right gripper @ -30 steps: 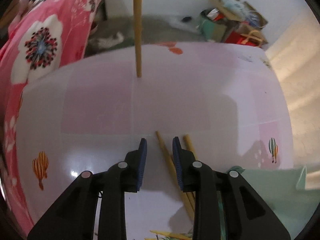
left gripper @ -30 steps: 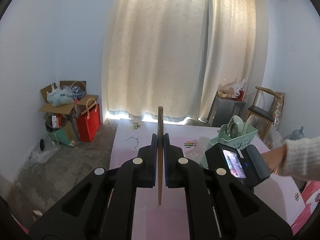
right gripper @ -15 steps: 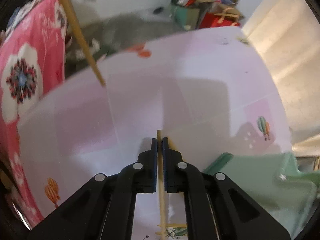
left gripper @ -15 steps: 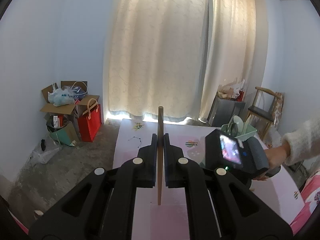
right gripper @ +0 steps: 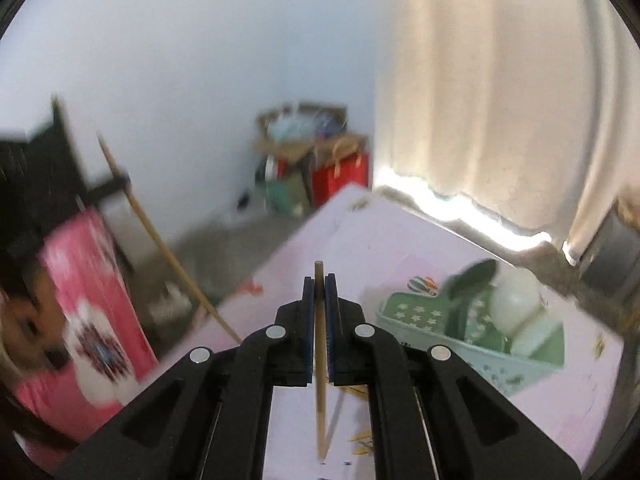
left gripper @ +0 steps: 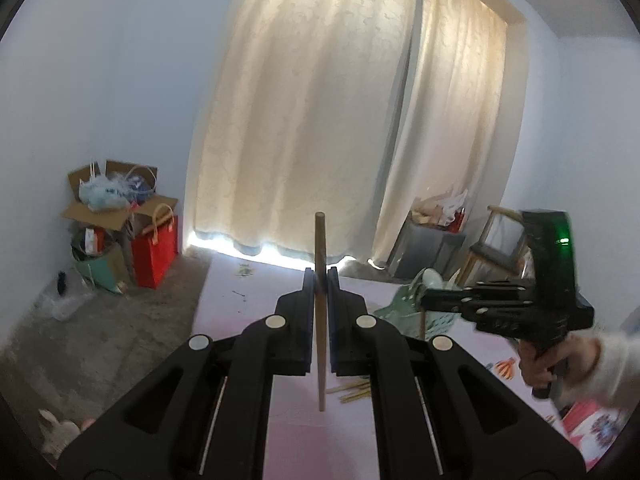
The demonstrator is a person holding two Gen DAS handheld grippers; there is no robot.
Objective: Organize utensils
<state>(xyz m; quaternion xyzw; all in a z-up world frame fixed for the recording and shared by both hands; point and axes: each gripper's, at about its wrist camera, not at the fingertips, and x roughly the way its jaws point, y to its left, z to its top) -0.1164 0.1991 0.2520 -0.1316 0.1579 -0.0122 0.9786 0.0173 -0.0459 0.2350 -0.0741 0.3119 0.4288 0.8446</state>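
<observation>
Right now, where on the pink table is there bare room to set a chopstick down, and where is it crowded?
Free: the pink table between its curtain-side edge and the green basket, and the stretch ahead of the left gripper. Crowded: around the loose chopsticks near the basket, under the right gripper.

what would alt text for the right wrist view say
The right tongs are shut on a wooden chopstick held upright above a pale pink table. A green basket holding dishes sits to the right, with cream curtains behind. The picture is motion-blurred.
</observation>
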